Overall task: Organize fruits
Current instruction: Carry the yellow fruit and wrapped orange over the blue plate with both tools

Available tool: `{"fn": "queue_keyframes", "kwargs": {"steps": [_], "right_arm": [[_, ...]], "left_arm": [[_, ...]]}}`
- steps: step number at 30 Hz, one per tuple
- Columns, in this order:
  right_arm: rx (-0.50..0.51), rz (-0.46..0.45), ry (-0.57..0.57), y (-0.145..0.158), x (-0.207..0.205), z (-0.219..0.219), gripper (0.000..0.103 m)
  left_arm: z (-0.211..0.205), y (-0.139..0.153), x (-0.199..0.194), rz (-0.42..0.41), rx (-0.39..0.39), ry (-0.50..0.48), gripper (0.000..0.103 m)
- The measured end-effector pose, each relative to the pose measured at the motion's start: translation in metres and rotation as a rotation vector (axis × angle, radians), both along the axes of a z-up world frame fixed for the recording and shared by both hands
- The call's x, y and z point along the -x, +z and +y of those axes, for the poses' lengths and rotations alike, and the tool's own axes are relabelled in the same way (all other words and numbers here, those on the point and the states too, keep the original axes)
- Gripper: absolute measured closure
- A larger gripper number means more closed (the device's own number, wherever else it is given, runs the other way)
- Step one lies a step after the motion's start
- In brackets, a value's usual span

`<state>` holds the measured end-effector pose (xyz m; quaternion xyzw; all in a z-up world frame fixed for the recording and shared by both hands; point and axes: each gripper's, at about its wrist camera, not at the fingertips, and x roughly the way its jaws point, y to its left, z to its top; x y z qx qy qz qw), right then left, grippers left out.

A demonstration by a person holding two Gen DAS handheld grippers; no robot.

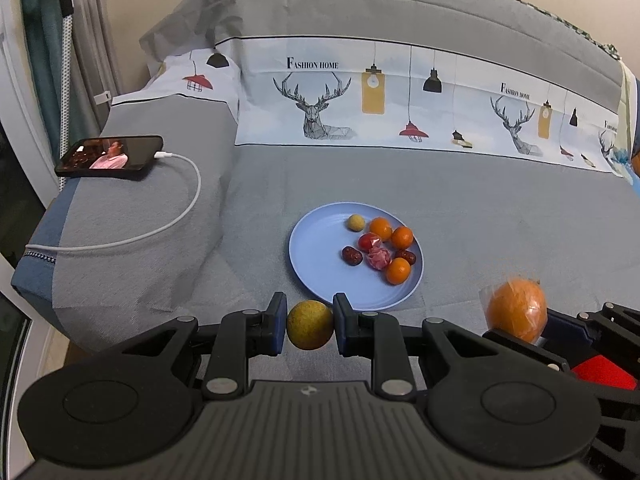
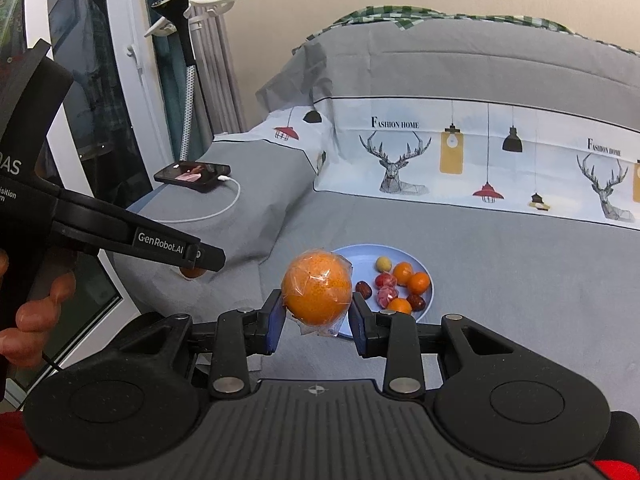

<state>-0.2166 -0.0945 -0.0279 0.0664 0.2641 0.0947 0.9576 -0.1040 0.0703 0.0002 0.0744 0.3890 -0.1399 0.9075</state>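
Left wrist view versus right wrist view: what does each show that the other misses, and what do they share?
Only the left wrist view shows the left gripper closed on a yellow-green round fruit. Only the right wrist view shows the garment steamer by the window and the person's left hand. Both show the blue plate of small fruits, the charging phone, and the right gripper holding the plastic-wrapped orange.

Bare plate left half; fruits crowd right.
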Motion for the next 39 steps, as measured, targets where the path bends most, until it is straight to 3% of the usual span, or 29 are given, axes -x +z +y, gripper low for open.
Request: {"fn": "queue_keyframes", "kwargs": {"steps": [20, 39], "right_arm": [[-0.033, 0.071, -0.028, -0.021, -0.043, -0.014, 0.067], [-0.044, 0.161, -0.061, -0.060, -0.120, -0.027, 0.067]], "left_arm": [[-0.020, -0.019, -0.053, 0.043, -0.036, -0.009, 0.076], [-0.049, -0.064, -0.136, 0.137, -0.079, -0.027, 0.076]]}}
